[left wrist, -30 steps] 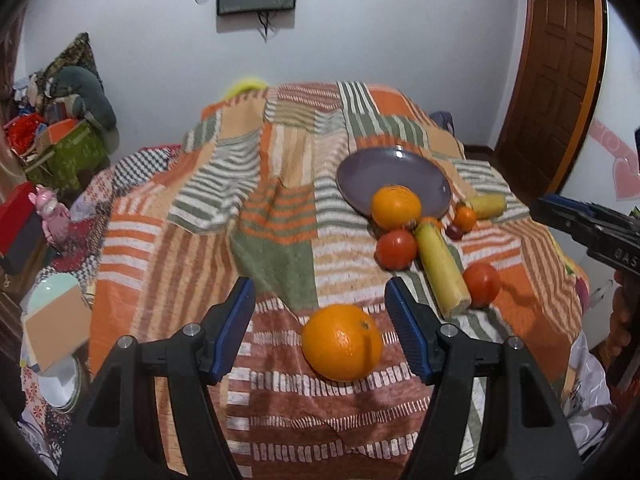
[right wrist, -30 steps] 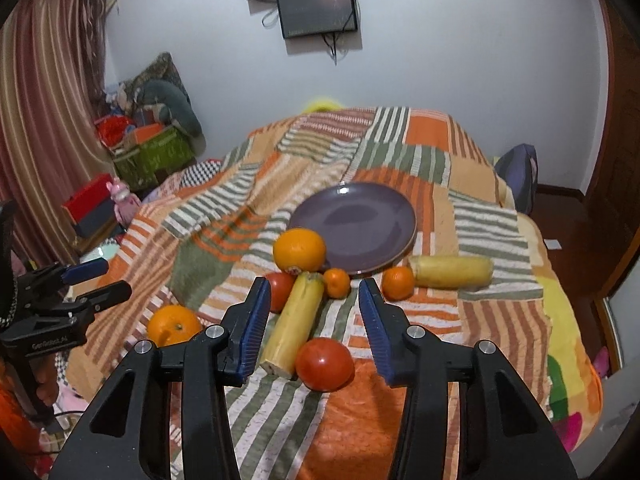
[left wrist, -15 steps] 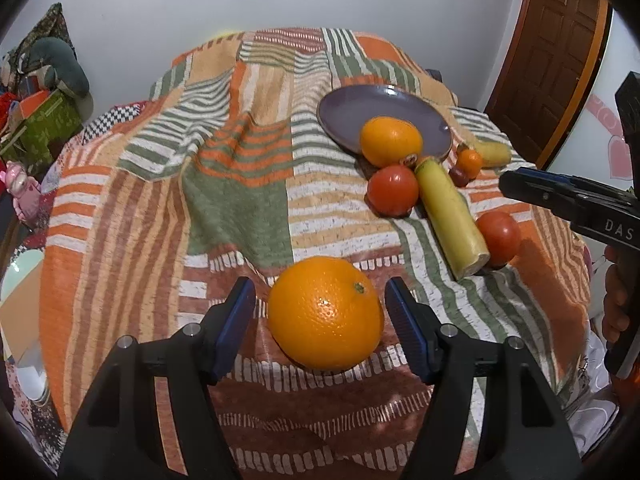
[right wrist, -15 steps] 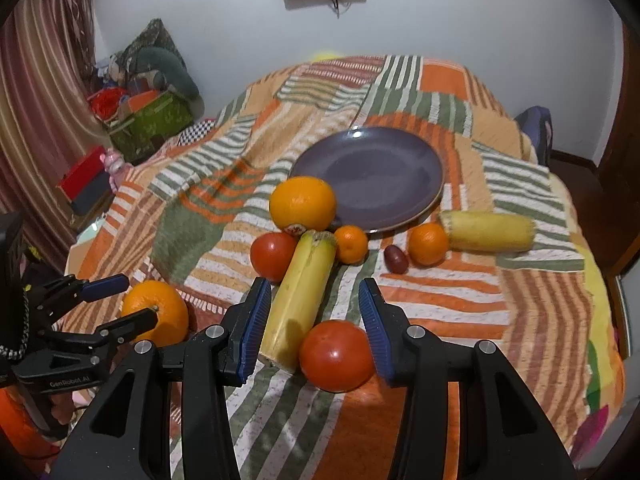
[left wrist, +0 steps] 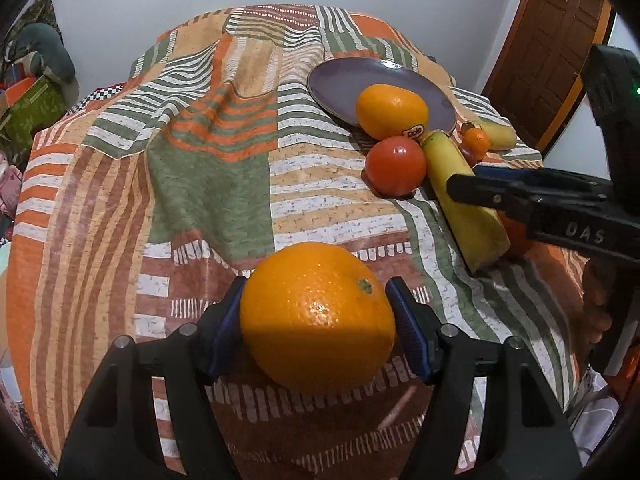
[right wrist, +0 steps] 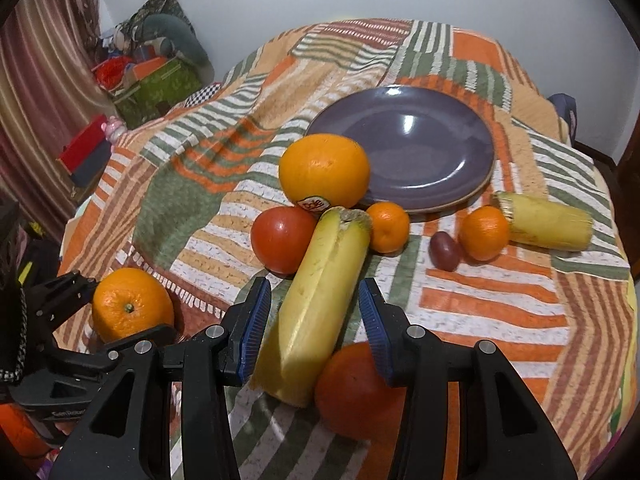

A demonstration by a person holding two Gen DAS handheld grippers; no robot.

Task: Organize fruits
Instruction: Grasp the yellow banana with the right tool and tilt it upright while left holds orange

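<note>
— Where is the orange?
— On the striped bedspread (left wrist: 208, 184), between my left gripper (left wrist: 318, 322)'s half-open jaws; whether they touch the orange (left wrist: 318, 316) I cannot tell.
— And your right?
— My right gripper (right wrist: 314, 322)'s narrow jaws straddle a banana (right wrist: 320, 300), not gripping.

Both wrist views look steeply down, close, sharing perhaps the plate (left wrist: 340, 80)

A patchwork bedspread (right wrist: 208, 200) of orange, green and white stripes covers the bed. At far left a green box (right wrist: 160, 88) stands on the floor with cushions (right wrist: 168, 28) piled behind it, and a red box (right wrist: 84, 148) lies nearer. A striped curtain (right wrist: 36, 80) hangs at the left edge. A brown wooden door (left wrist: 556, 56) stands at far right.
</note>
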